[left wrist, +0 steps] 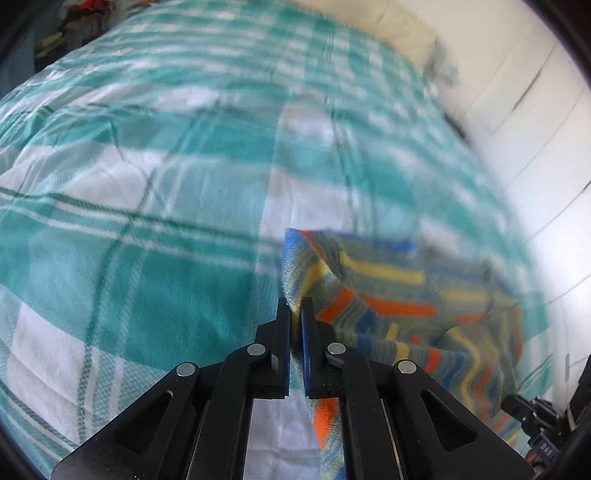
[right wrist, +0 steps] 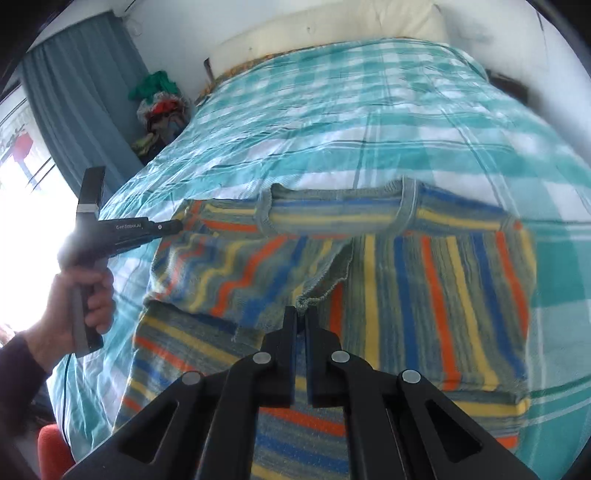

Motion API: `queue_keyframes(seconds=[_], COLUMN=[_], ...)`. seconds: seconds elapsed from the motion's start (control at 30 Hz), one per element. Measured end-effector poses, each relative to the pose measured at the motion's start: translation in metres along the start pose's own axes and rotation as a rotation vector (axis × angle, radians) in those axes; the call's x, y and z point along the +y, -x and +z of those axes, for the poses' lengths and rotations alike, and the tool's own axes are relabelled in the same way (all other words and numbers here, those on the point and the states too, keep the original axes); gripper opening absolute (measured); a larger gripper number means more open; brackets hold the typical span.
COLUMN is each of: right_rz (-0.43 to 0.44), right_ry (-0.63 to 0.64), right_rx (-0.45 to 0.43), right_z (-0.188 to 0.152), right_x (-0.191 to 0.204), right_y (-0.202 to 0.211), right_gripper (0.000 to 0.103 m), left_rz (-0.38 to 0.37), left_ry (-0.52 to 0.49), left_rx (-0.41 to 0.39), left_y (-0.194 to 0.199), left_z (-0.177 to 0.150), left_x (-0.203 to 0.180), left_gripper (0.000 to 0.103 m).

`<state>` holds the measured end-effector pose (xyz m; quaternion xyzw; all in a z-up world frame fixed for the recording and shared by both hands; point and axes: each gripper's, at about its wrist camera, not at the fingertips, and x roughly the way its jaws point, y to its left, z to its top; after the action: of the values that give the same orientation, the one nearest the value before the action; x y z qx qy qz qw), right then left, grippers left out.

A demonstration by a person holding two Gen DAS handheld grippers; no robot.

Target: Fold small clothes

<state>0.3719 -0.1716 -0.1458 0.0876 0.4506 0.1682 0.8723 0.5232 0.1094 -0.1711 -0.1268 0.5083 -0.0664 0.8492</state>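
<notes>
A small knitted sweater (right wrist: 436, 288) with blue, yellow, orange and grey-green stripes lies on the teal plaid bed cover (right wrist: 332, 122), neck opening toward the headboard. My right gripper (right wrist: 301, 314) is shut on the cuff of the left sleeve, which is drawn across the sweater's front. My left gripper (left wrist: 294, 306) is shut on the sweater's edge (left wrist: 388, 295); in the right wrist view it (right wrist: 173, 226) holds the left shoulder area, hand on its grip.
A pale headboard (right wrist: 332, 29) stands at the far end. A pile of clothes (right wrist: 159, 107) and a blue curtain (right wrist: 77, 110) are at the bed's far left. A bright window is at the left. A white wall (left wrist: 535, 110) runs along the bed's right.
</notes>
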Motion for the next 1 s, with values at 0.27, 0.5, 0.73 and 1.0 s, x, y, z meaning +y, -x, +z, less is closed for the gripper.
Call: queue_keyframes(seconds=[0.27, 0.5, 0.73, 1.0], right_rz=[-0.017, 0.086, -0.04, -0.089], right_ry=[-0.107, -0.23, -0.185, -0.124], right_rx=[0.135, 0.093, 0.108, 0.074], right_z=[-0.018, 0.053, 0.067, 0.052], right_x=[-0.016, -0.061, -0.052, -0.044], right_y=[-0.008, -0.031, -0.062, -0.051], right_gripper=[0.035, 0.034, 0.002, 0.037], left_rz=[0.05, 0.006, 0.071, 0.073], left_ry=[-0.067, -0.349, -0.343, -0.303], left_rx=[-0.107, -0.175, -0.05, -0.073], left_y=[0.051, 0.065, 0.027, 0.046], left_z=[-0.025, -0.074, -0.093, -0.097], left_x=[-0.006, -0.058, -0.04, -0.043], left_gripper=[0.062, 0.017, 0.004, 0.022])
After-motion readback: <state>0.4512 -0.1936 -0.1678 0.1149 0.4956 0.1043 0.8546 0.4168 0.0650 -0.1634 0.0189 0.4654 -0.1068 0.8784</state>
